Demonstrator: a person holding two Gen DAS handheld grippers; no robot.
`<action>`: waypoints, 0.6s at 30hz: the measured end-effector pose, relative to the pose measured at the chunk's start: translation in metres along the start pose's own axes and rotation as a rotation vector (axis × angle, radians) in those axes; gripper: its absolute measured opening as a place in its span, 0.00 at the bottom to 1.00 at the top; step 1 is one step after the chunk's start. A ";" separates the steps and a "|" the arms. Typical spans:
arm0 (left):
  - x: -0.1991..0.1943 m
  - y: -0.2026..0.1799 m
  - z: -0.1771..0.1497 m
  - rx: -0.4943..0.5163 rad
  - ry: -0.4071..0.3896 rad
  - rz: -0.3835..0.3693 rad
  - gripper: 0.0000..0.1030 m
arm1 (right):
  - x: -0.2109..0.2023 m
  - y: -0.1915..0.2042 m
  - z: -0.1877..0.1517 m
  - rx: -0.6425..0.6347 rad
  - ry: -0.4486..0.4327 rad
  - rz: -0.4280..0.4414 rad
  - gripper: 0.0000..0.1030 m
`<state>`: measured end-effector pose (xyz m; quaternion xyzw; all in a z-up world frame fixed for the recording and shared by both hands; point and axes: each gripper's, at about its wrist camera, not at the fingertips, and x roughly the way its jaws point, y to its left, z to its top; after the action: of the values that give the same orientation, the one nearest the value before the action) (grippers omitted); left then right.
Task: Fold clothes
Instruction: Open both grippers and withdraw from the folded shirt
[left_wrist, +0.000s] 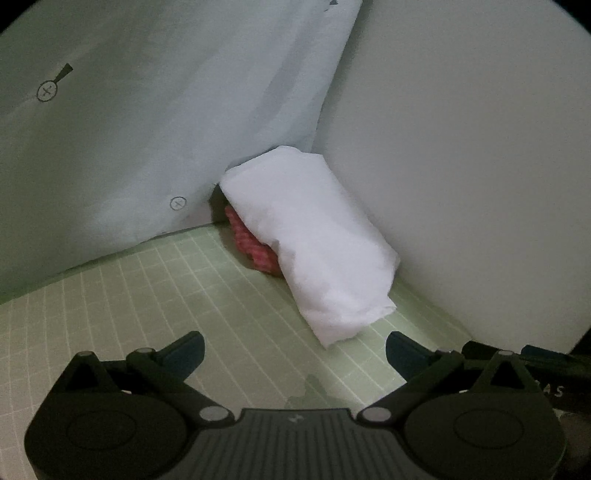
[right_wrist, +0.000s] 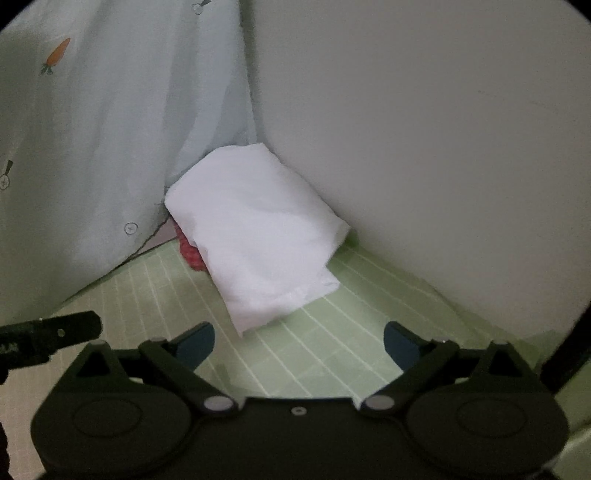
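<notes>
A folded white garment (left_wrist: 310, 240) lies in the far corner on top of a red checked cloth (left_wrist: 255, 247), which only peeks out at its left. Both show in the right wrist view too: the white garment (right_wrist: 255, 236) and the red cloth (right_wrist: 190, 253). My left gripper (left_wrist: 295, 354) is open and empty, just short of the garment's near end. My right gripper (right_wrist: 299, 343) is open and empty, also just in front of the garment. The right gripper's side shows at the lower right of the left wrist view (left_wrist: 535, 358).
The clothes lie on a green mat with a white grid (left_wrist: 184, 295). A pale blue printed curtain (left_wrist: 147, 110) hangs on the left and a plain white wall (left_wrist: 461, 147) stands on the right, meeting behind the clothes. The left gripper's side shows in the right wrist view (right_wrist: 48, 336).
</notes>
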<state>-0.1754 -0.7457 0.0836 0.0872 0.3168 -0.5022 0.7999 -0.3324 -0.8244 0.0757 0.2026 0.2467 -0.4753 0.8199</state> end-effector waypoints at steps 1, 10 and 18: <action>-0.003 -0.002 -0.001 0.012 -0.001 -0.005 1.00 | -0.003 -0.002 -0.001 0.007 -0.003 -0.002 0.96; -0.014 -0.017 -0.005 0.054 -0.021 -0.023 1.00 | -0.014 -0.012 0.000 0.045 -0.027 -0.002 0.96; -0.014 -0.021 -0.005 0.063 -0.023 -0.030 1.00 | -0.013 -0.015 0.002 0.058 -0.034 0.008 0.96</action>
<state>-0.1994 -0.7426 0.0914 0.1020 0.2928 -0.5248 0.7927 -0.3507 -0.8237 0.0836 0.2192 0.2182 -0.4821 0.8197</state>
